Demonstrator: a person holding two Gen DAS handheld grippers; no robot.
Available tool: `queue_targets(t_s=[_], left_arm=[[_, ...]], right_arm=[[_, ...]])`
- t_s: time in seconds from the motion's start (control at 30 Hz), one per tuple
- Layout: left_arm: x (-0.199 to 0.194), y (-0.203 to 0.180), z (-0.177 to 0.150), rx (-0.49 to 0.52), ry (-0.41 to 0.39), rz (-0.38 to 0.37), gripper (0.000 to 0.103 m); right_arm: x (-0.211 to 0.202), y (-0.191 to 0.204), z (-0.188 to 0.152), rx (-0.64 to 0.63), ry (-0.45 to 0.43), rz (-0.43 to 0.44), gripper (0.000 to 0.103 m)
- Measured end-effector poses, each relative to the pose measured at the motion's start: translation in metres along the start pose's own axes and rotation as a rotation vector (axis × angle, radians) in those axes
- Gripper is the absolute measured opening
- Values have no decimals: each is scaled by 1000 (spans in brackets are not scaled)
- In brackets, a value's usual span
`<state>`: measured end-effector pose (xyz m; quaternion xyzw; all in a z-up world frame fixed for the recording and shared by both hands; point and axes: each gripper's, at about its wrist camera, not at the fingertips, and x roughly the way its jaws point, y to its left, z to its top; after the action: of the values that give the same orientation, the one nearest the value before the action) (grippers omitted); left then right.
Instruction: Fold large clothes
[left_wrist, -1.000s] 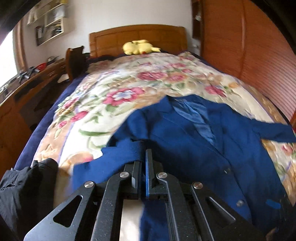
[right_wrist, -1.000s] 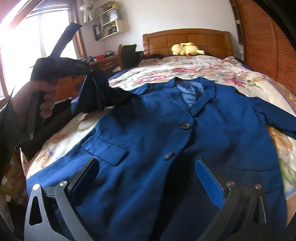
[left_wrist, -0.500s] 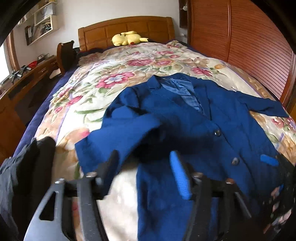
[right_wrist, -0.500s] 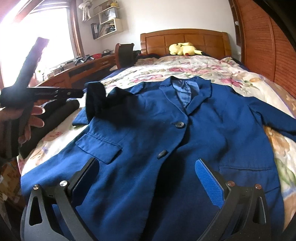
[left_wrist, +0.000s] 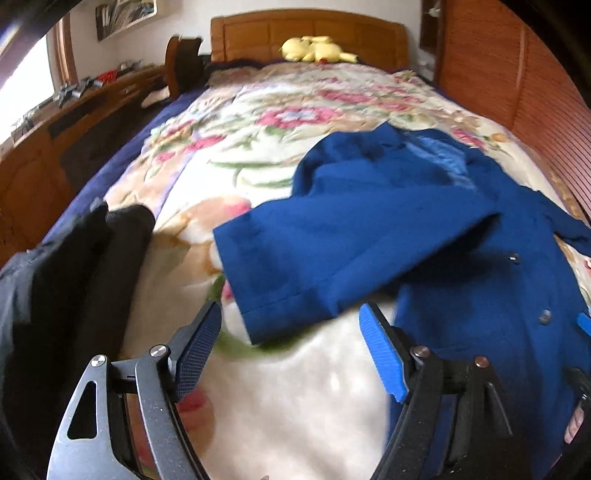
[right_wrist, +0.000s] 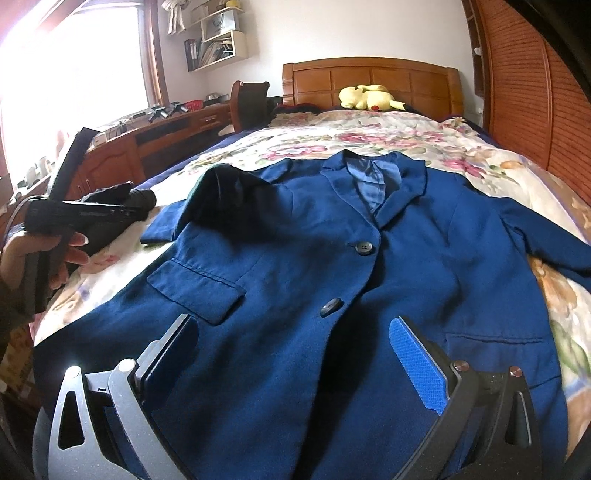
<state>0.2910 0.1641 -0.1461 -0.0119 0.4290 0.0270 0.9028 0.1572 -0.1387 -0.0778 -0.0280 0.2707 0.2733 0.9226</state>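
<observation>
A dark blue blazer (right_wrist: 332, 266) lies face up and buttoned on the flowered bedspread (right_wrist: 388, 140). Its left sleeve (left_wrist: 332, 254) is folded in over the chest, with the cuff near the bed's left side. My left gripper (left_wrist: 291, 332) is open and empty, just short of that cuff and above the bedspread (left_wrist: 295, 398). It also shows in the right wrist view (right_wrist: 122, 210), held in a hand at the left. My right gripper (right_wrist: 291, 343) is open and empty, low over the blazer's hem. The right sleeve (right_wrist: 554, 243) lies stretched out to the right.
A black garment (left_wrist: 74, 273) lies at the bed's left edge. A yellow plush toy (right_wrist: 369, 98) sits by the wooden headboard (right_wrist: 369, 79). A wooden desk (right_wrist: 147, 147) runs along the left and a slatted wooden wall (right_wrist: 535, 92) along the right.
My left gripper was shut on the blazer's left sleeve a second ago. It opened, dropped the sleeve over the chest and drew back to the left. My right gripper stayed open and still.
</observation>
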Motion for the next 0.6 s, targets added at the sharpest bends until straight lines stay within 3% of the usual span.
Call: queue_targets(t_s=[0.33, 0.6], left_arm=[[44, 16, -3, -72, 95, 23, 78], [61, 26, -7, -154, 139, -28, 78]], right_arm=[[2, 1, 0, -7, 11, 11, 103], [0, -5, -2, 4, 8, 32, 103]])
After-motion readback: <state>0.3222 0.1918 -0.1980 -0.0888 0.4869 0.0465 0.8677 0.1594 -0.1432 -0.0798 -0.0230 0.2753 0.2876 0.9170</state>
